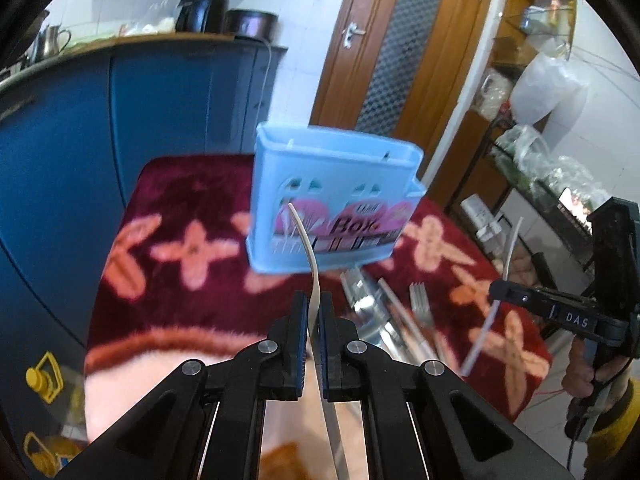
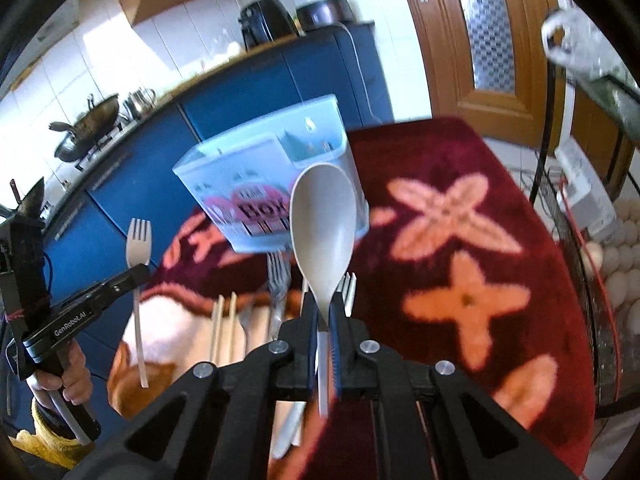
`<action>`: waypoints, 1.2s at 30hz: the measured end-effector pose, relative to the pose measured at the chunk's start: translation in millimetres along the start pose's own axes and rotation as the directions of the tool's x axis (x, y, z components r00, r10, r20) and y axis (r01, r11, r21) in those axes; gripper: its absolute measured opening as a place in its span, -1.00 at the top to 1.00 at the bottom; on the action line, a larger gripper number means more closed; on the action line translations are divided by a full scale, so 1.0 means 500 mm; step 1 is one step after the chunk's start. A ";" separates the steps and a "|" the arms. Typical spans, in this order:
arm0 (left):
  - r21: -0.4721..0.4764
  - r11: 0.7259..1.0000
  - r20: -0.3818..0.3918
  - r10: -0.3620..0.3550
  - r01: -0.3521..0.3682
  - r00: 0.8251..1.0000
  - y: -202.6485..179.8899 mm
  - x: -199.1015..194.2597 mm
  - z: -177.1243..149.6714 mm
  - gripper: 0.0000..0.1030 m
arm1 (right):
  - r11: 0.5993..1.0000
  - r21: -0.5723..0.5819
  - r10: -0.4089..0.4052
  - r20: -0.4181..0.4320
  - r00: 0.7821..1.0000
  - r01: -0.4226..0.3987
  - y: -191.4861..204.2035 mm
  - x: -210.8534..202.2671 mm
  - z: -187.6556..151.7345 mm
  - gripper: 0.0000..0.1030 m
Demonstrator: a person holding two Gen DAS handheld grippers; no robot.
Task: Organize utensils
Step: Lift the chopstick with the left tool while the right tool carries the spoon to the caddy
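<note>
A light blue utensil box (image 1: 336, 196) stands on the dark red flowered cloth (image 1: 180, 208); it also shows in the right wrist view (image 2: 256, 176). My left gripper (image 1: 314, 300) is shut on a beige plastic fork (image 1: 306, 248), seen edge-on, held above the cloth in front of the box; the fork's tines show in the right wrist view (image 2: 138, 240). My right gripper (image 2: 323, 300) is shut on a beige plastic spoon (image 2: 323, 216), bowl up, in front of the box. The right gripper (image 1: 500, 290) also appears at the right of the left wrist view.
Several metal forks (image 1: 420, 304) and chopsticks (image 2: 224, 332) lie on the cloth in front of the box. Blue cabinets (image 1: 100, 120) stand behind the table. A wire rack (image 1: 532, 184) with bags and eggs (image 2: 624, 264) is to the right. A wooden door (image 1: 400, 48) is beyond.
</note>
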State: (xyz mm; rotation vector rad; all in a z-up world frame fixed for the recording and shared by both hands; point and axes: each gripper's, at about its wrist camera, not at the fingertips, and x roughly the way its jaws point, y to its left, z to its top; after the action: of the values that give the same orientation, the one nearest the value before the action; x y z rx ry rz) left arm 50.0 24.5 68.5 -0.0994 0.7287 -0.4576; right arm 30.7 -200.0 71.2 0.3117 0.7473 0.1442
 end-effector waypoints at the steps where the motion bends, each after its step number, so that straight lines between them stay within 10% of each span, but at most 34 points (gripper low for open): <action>1: 0.000 1.000 0.013 -0.004 0.004 1.000 -0.004 -0.004 0.005 0.90 | 1.000 -0.010 0.000 0.023 1.000 0.000 0.004 -0.006 0.006 0.86; 16: -0.044 0.997 0.238 0.071 -0.063 0.969 -0.024 -0.032 0.131 0.90 | 0.992 -0.128 0.052 0.233 0.971 -0.022 0.060 -0.040 0.134 0.86; 36: -0.026 0.960 0.507 0.252 -0.277 0.825 -0.029 0.055 0.312 0.90 | 0.984 -0.166 -0.006 0.311 0.951 0.061 0.043 0.069 0.260 0.86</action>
State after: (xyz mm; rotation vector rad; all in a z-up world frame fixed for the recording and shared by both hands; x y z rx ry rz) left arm 165.9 -11.5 171.4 -0.0662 0.2021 -0.1645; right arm 144.6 -201.1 145.8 0.1488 0.4247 0.1237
